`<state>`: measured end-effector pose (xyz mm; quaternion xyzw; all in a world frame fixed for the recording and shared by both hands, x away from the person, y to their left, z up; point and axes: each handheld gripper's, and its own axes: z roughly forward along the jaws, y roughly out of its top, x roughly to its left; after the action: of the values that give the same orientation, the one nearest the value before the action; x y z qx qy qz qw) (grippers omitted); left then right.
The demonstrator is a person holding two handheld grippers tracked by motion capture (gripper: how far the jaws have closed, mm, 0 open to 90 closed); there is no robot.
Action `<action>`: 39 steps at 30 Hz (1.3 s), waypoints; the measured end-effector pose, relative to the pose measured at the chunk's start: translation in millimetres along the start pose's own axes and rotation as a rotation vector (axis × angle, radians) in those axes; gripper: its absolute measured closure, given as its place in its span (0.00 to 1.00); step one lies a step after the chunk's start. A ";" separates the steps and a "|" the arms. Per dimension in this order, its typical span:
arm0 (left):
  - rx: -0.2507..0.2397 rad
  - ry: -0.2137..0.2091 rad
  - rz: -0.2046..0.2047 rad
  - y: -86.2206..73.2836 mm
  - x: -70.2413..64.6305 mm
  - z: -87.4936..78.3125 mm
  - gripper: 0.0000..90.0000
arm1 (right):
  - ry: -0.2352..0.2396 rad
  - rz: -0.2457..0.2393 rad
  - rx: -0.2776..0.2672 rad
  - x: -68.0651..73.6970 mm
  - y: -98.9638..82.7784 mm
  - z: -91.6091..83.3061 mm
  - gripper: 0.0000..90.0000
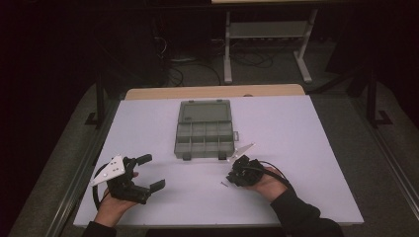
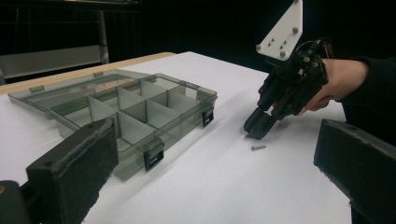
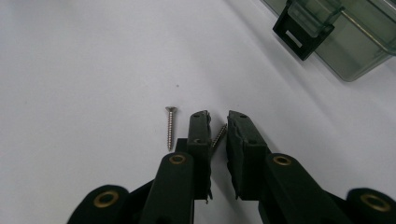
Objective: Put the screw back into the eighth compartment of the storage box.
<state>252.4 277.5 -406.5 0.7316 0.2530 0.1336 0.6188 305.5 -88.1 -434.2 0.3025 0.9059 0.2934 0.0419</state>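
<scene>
Right gripper jaws nearly closed around a screw (seemingly unpinched).

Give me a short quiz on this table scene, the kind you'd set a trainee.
1. Multiple choice: what sits between the jaws of the right gripper?
A) a small silver metal screw
B) a coin
C) nothing at all

2. True or false: the translucent grey plastic compartment box on the white table has its lid shut.

3. Fill in the word: the jaws of the left gripper stand wide ____, with nothing between them.

Key: 1 A. 2 false, the lid is folded back flat and the compartments are uncovered. 3 open.
</scene>
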 end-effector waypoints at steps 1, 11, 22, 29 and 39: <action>-0.001 0.000 -0.001 0.0 -0.1 0.1 0.00 | -0.003 -0.001 0.001 0.0 0.0 0.1 0.89; -0.004 -0.001 -0.004 0.1 -0.4 0.2 0.00 | 0.001 0.003 0.012 -2.1 -0.5 -0.4 0.96; -0.002 -0.002 -0.002 0.0 -0.4 0.0 0.00 | 0.013 0.016 -0.003 -5.7 -0.1 -6.3 0.96; -0.001 -0.002 -0.001 0.0 -0.2 0.2 0.00 | 0.027 0.019 -0.038 -7.6 3.7 -17.9 0.96; 0.003 -0.002 -0.002 -0.3 -0.4 1.3 0.00 | 0.017 0.031 -0.080 -11.1 13.3 -35.8 0.96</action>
<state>252.7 276.2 -407.0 0.7325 0.2531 0.1318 0.6181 312.4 -104.0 -398.4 0.3120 0.8890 0.3324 0.0418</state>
